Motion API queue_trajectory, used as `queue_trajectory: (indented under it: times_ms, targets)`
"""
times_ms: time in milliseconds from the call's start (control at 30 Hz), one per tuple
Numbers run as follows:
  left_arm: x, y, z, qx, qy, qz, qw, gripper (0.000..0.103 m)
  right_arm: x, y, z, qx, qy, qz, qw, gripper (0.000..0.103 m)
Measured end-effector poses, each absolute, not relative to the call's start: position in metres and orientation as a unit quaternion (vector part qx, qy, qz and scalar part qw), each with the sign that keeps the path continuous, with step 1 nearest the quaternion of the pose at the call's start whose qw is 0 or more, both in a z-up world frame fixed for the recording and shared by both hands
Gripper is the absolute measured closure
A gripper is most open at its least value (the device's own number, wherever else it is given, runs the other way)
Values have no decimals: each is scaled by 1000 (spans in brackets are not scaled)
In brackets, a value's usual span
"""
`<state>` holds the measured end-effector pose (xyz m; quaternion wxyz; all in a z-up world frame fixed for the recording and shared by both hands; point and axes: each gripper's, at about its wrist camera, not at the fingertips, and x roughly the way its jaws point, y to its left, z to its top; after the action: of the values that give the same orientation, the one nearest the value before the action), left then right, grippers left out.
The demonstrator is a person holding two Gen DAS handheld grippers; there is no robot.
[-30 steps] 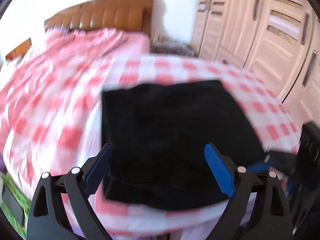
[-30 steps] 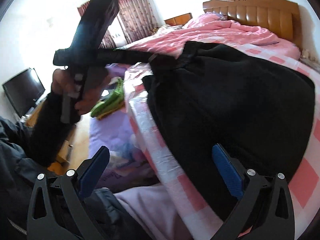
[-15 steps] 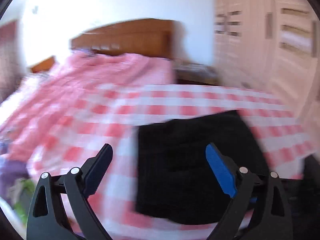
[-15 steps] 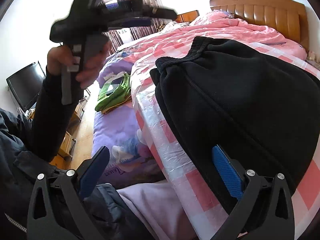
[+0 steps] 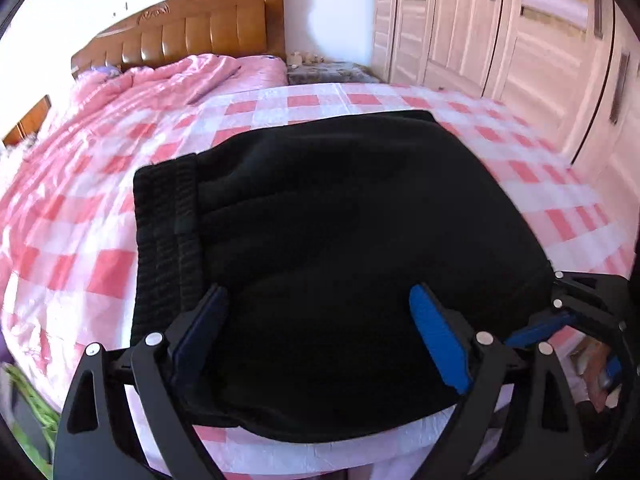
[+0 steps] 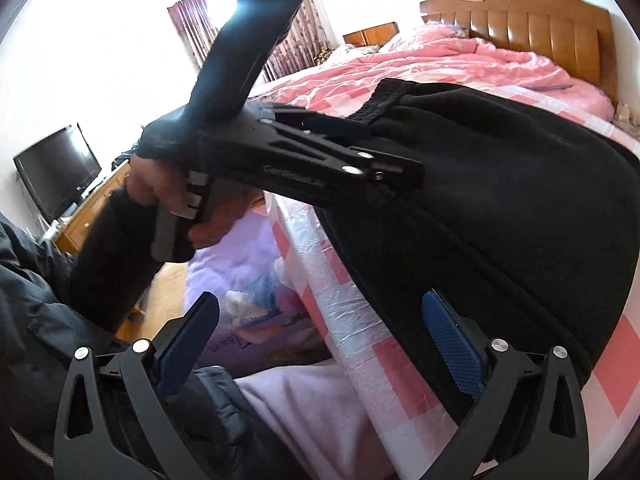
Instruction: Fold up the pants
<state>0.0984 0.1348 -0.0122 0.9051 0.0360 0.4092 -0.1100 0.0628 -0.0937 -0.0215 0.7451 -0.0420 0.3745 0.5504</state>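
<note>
Pants: the black pants are lying folded into a compact block on the pink checked sheet at the foot of the bed, their near edge sitting right at the bed's near edge.
Waistband: the ribbed waistband is forming the left edge of the block in the left wrist view; in the right wrist view it is showing at the far top corner.
Left claw: the left claw is hovering over the near part of the pants with its blue pads spread wide and nothing between them; the right wrist view is showing it from the side, held in the person's hand over the waistband corner.
Right claw: the right claw is standing wide apart and gripping nothing, its right pad over the pants' near edge, its left pad out over the floor side of the bed.
Open room: bare checked sheet is lying left of, beyond and right of the pants; a rumpled pink quilt is filling the head end by the wooden headboard.
Surroundings: a wardrobe is standing along the bed's right side; a television is sitting off to the left.
</note>
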Motion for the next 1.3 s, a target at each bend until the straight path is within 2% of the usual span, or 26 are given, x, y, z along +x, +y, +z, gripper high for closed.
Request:
queue_trajectory:
  times_ms: [133, 267, 400, 500, 600, 667, 933, 1133, 1300]
  targets:
    - [98, 133, -14, 42, 396, -108, 911, 10, 90, -129, 18, -16, 332, 509, 794, 5]
    - [104, 133, -16, 34, 387, -107, 915, 9, 162, -151, 37, 65, 339, 474, 810, 5]
    - [103, 134, -16, 33, 387, -107, 915, 9, 253, -131, 14, 146, 408, 476, 766, 5]
    - [105, 135, -16, 32, 391, -110, 913, 9, 301, -115, -17, 115, 466, 411, 775, 5]
    - [105, 137, -17, 29, 390, -114, 913, 9, 323, -122, -37, 120, 474, 385, 783, 7]
    - [106, 138, -18, 29, 387, -116, 914, 9, 320, -132, -28, 161, 464, 383, 782, 6]
    - [106, 138, -19, 32, 386, -112, 915, 9, 227, -154, 24, 141, 379, 422, 811, 5]
    - [107, 132, -19, 34, 387, -97, 916, 8, 166, -162, -8, 111, 409, 377, 824, 5]
    - [103, 126, -19, 43, 370, -83, 924, 6, 136, -171, -8, 51, 404, 270, 872, 5]
